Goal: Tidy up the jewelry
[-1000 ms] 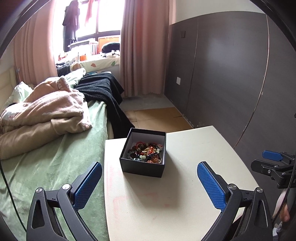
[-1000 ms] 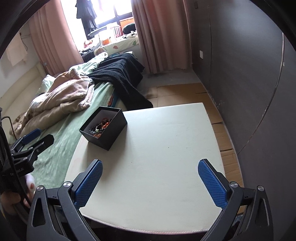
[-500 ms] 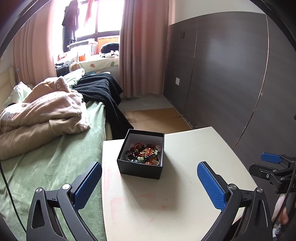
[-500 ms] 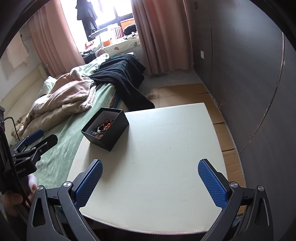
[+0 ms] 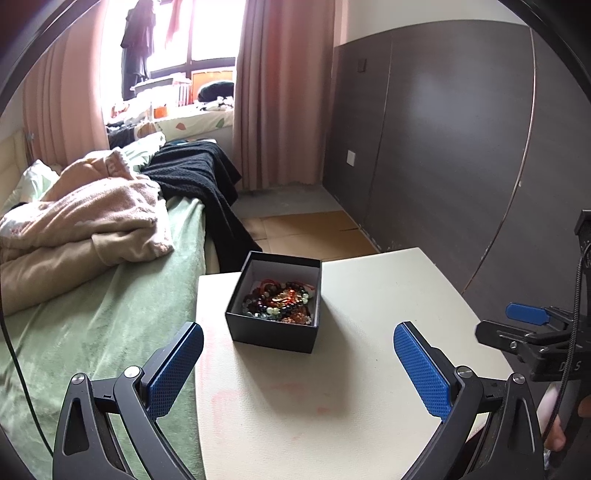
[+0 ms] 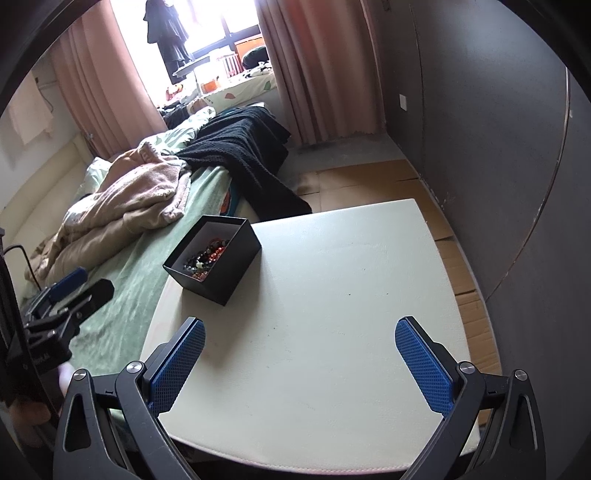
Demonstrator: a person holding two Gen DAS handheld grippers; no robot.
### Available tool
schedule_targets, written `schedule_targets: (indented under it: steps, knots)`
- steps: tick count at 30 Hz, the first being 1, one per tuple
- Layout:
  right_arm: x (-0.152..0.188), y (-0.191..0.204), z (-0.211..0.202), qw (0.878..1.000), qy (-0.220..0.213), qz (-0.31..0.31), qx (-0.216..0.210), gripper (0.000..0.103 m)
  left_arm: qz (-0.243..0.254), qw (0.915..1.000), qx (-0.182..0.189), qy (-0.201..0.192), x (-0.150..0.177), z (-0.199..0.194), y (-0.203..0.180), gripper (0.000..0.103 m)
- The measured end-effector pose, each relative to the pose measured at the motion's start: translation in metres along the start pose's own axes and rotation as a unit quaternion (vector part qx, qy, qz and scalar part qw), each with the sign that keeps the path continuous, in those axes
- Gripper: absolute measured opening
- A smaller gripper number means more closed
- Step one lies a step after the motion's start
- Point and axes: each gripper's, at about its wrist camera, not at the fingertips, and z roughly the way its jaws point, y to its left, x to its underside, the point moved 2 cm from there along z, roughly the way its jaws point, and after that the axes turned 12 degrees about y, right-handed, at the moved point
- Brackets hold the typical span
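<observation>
Box (image 5: 273, 314): black, open, sitting at table (image 5: 369, 369) corner nearest bed.
Beads (image 5: 280, 301): lying tangled inside box; likely light, slippery, snag-prone; pinching single strand advisable.
Left gripper (image 5: 298, 363): fingers spread, holding nothing, hovering short of box.
Right gripper (image 6: 300, 361): fingers spread, holding nothing, hovering right of box.

Blown-out daylight from the window (image 5: 207, 33), soft shadows, fisheye-bent edges.

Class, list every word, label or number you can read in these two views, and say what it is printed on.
"D S", partly hidden by a cable: black body of the right claw.
Pale print on the body of the left claw: too blurred to read.
Black box: no text.
</observation>
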Motion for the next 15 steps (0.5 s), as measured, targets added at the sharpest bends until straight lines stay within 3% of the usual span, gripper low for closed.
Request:
schedule_targets:
  steps: [15]
  knots:
    - [-0.004,-0.007,-0.008,1.0,-0.012,0.017,-0.009,0.103,0.006,1.0,0.001,0.003,0.001,0.008,-0.009,0.103]
